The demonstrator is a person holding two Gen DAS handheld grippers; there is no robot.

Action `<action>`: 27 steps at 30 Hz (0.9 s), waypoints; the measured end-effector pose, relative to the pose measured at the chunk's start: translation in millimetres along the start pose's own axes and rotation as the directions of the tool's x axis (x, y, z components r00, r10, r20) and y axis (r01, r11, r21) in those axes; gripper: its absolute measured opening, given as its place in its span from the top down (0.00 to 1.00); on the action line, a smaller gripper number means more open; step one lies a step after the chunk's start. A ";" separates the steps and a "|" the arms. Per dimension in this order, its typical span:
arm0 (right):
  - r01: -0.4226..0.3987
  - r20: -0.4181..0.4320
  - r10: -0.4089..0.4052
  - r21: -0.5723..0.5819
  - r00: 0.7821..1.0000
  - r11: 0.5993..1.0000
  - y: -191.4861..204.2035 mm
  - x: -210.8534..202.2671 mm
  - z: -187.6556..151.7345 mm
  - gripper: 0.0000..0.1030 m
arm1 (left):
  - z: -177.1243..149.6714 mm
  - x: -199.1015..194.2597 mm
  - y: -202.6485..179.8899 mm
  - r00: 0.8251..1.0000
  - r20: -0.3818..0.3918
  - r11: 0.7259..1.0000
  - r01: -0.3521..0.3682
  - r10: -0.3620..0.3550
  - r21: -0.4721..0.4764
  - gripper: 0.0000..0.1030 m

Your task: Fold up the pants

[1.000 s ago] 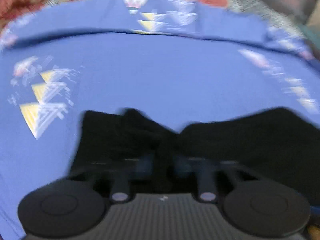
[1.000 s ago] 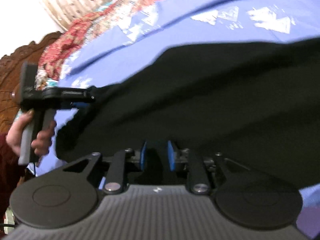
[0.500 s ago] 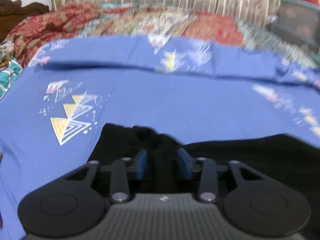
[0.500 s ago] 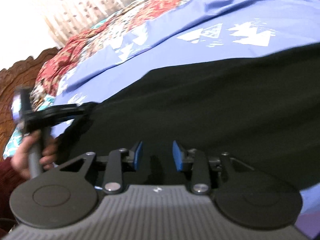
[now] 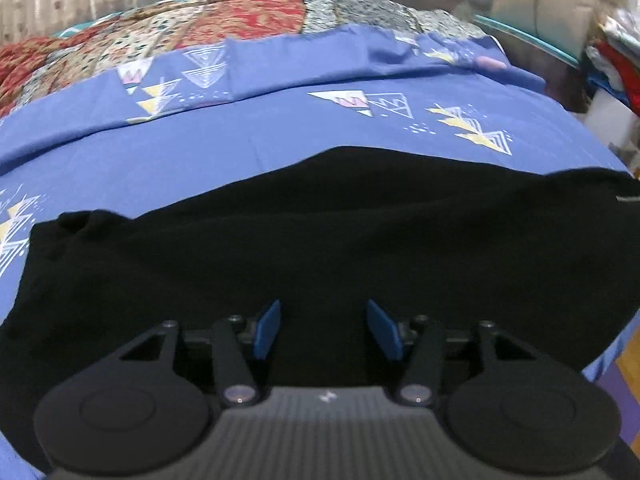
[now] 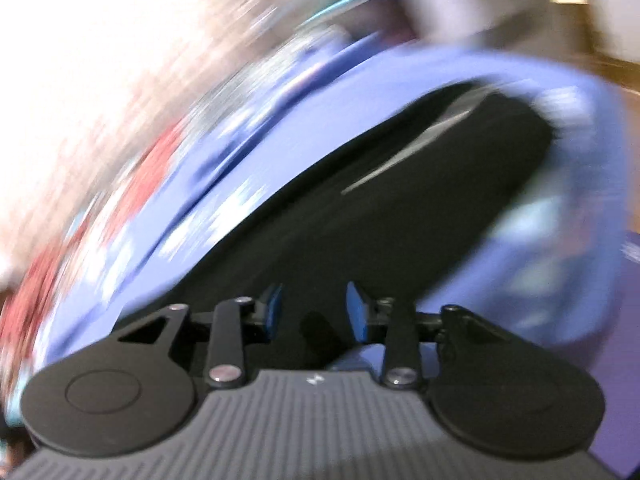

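One pair of black pants [image 5: 320, 240] lies flat on the blue bedsheet [image 5: 200, 152], long axis running left to right across the left wrist view. Both claws' jaws are opening: the left gripper [image 5: 322, 326] and right gripper [image 6: 314, 304] hover over the pants, pads clear of the cloth. No writing is legible.

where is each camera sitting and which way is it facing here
Left wrist: sits on the left claw, looking down and forward over the black fabric pants lying on the blue bedsheet with triangle prints; its blue pads are apart and opening, off the cloth.
Right wrist: sits on the right claw, heavily blurred, looking along the pants; its pads are apart and opening, gripping nothing.
Shared: both views show the pants and the bedsheet; no hand shows in either.
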State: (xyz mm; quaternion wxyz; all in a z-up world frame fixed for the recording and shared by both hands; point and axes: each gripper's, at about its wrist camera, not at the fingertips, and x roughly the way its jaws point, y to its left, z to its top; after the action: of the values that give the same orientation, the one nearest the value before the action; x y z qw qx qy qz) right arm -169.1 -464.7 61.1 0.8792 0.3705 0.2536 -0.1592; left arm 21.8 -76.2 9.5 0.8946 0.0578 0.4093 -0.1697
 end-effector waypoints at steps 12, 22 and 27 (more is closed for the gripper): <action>0.028 0.193 -0.100 0.348 0.976 0.937 -103.3 17.5 53.7 0.77 | 9.0 13.3 -24.1 0.999 -0.052 1.000 -0.010 0.010 0.000 0.47; -0.405 0.328 0.346 0.133 0.879 0.904 -49.1 -9.9 143.4 0.94 | 12.8 16.9 -31.9 0.996 -0.067 0.998 -0.063 0.063 -0.004 0.45; -0.303 0.283 0.268 0.088 0.921 0.949 -76.6 10.7 130.8 0.94 | 12.0 18.0 -34.7 0.994 -0.068 0.996 -0.085 0.085 -0.008 0.45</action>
State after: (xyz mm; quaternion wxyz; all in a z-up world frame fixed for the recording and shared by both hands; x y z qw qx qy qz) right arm -153.3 -613.1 89.4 0.8932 0.4350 0.0651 -0.0940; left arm 29.1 -116.2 5.1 0.8869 0.0760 0.4375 -0.1272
